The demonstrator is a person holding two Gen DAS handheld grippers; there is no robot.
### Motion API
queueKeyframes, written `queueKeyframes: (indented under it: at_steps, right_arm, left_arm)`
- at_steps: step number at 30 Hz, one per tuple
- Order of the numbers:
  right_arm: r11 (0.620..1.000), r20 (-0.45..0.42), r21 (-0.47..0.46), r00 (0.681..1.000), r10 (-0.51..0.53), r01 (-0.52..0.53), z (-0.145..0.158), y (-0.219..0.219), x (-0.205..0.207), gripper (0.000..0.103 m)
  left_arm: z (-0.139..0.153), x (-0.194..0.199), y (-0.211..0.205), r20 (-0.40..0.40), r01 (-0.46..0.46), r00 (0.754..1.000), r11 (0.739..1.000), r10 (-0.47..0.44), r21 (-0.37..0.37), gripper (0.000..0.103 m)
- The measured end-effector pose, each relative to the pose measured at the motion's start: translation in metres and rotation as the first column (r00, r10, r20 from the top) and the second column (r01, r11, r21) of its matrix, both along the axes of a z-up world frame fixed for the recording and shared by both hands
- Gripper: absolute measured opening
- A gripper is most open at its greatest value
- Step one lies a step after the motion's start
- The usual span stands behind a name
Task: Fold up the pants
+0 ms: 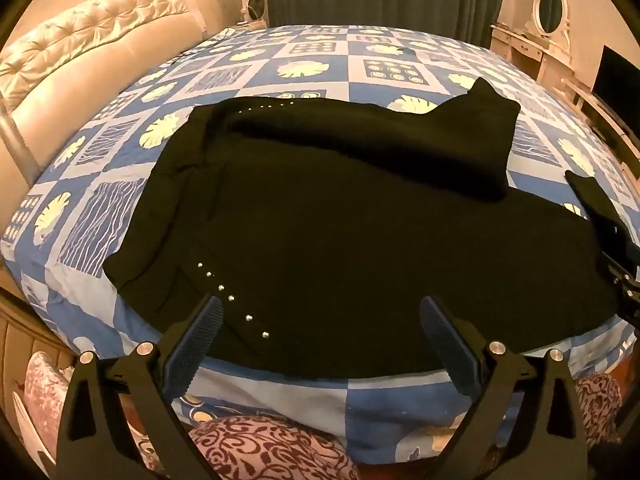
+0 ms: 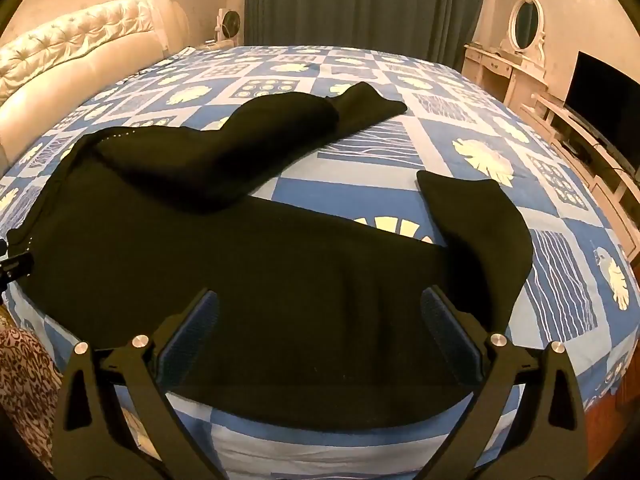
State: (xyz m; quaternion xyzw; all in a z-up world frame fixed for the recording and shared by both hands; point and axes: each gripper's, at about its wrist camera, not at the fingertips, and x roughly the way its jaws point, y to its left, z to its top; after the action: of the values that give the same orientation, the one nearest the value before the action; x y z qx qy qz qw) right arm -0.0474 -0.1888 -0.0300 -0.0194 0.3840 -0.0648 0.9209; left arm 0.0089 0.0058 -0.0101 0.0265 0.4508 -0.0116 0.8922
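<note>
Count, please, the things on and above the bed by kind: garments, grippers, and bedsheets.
Black pants: 1
Grippers: 2, the left gripper and the right gripper, both open above the pants
Blue patterned bedsheet: 1
Total: 4

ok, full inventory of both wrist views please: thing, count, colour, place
pants: 1, black with small silver studs, spread across near side of bed, legs apart, cuffs turned back
bedspread: 1, blue and white patchwork with cream leaves, covers bed
headboard: 1, cream, tufted, left
curtain: 1, dark green, far wall
dressing table: 1, white, far right, under mirror
mirror: 1, oval, white frame
screen: 1, black, right edge
fan: 1, white, far left corner
patterned cloth: maroon and pink, below bed edge
left gripper: black, open, over waist end
right gripper: black, open, over near leg
</note>
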Motion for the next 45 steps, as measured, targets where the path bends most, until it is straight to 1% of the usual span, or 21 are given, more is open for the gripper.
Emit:
queueKeyframes:
  at_steps: [2,9,20,23,26,28,30,32,35,38,39,41,43,44,45]
  right_arm:
    - [1.000,-0.003,0.002,1.000,0.000,0.000,-0.001,-0.001,0.000,0.101]
    - [1.000,-0.013,-0.004,1.000,0.002,-0.002,-0.004,0.003,0.001,0.101]
    - [1.000,-0.021,-0.010,1.000,-0.003,0.003,-0.003,-0.002,0.004,0.101]
    - [1.000,-0.022,-0.007,1.000,-0.008,0.008,0.000,-0.008,0.007,0.101]
    - [0.999,-0.002,-0.025,0.999,-0.036,0.036,0.011,-0.021,0.015,0.101]
    - [0.997,0.025,-0.048,0.997,-0.067,0.068,0.022,-0.035,0.025,0.101]
    - [0.992,0.022,-0.085,0.995,-0.094,0.096,0.029,-0.051,0.043,0.101]
    - [0.985,-0.002,-0.119,0.992,-0.122,0.121,0.029,-0.066,0.063,0.101]
    - [0.976,-0.086,-0.159,0.982,-0.166,0.151,0.018,-0.089,0.103,0.101]
    - [0.961,-0.188,-0.229,0.961,-0.202,0.157,-0.001,-0.104,0.141,0.101]
    - [0.955,-0.229,-0.255,0.950,-0.211,0.151,-0.010,-0.108,0.154,0.101]
    - [0.945,-0.286,-0.292,0.930,-0.233,0.147,-0.024,-0.115,0.169,0.100]
    - [0.943,-0.331,-0.305,0.913,-0.237,0.134,-0.034,-0.122,0.176,0.088]
    - [0.952,-0.365,-0.278,0.903,-0.225,0.125,-0.039,-0.128,0.179,0.076]
    - [0.963,-0.377,-0.235,0.901,-0.214,0.130,-0.039,-0.133,0.179,0.072]
  left_arm:
    - [0.002,-0.005,-0.002,0.007,0.001,1.000,1.000,-0.001,0.004,0.098]
    - [0.002,-0.006,-0.007,0.006,0.009,1.000,1.000,-0.010,0.003,0.098]
    - [-0.002,-0.003,-0.006,-0.017,0.010,1.000,1.000,-0.010,-0.007,0.098]
    - [-0.003,-0.002,-0.005,-0.022,0.008,1.000,1.000,-0.009,-0.010,0.098]
    - [-0.004,-0.001,-0.006,-0.030,0.013,0.999,1.000,-0.014,-0.014,0.098]
    - [-0.005,0.000,-0.006,-0.035,0.009,0.999,1.000,-0.010,-0.019,0.098]
    - [-0.007,0.002,-0.006,-0.042,0.009,0.999,1.000,-0.010,-0.023,0.098]
    - [-0.008,0.002,-0.006,-0.045,0.010,0.999,1.000,-0.011,-0.024,0.098]
    - [-0.011,0.004,-0.005,-0.057,0.006,0.998,1.000,-0.008,-0.030,0.098]
    - [-0.014,0.005,-0.004,-0.071,0.005,0.997,0.999,-0.007,-0.036,0.098]
    - [-0.015,0.005,-0.003,-0.074,0.003,0.997,0.999,-0.005,-0.037,0.098]
    - [-0.016,0.006,-0.003,-0.078,-0.001,0.997,0.999,-0.002,-0.037,0.098]
    - [-0.018,0.007,-0.002,-0.084,-0.003,0.996,0.999,0.000,-0.034,0.098]
    - [-0.019,0.007,-0.002,-0.087,-0.004,0.996,0.999,0.001,-0.032,0.098]
    - [-0.020,0.008,-0.002,-0.090,-0.005,0.996,0.999,0.002,-0.031,0.098]
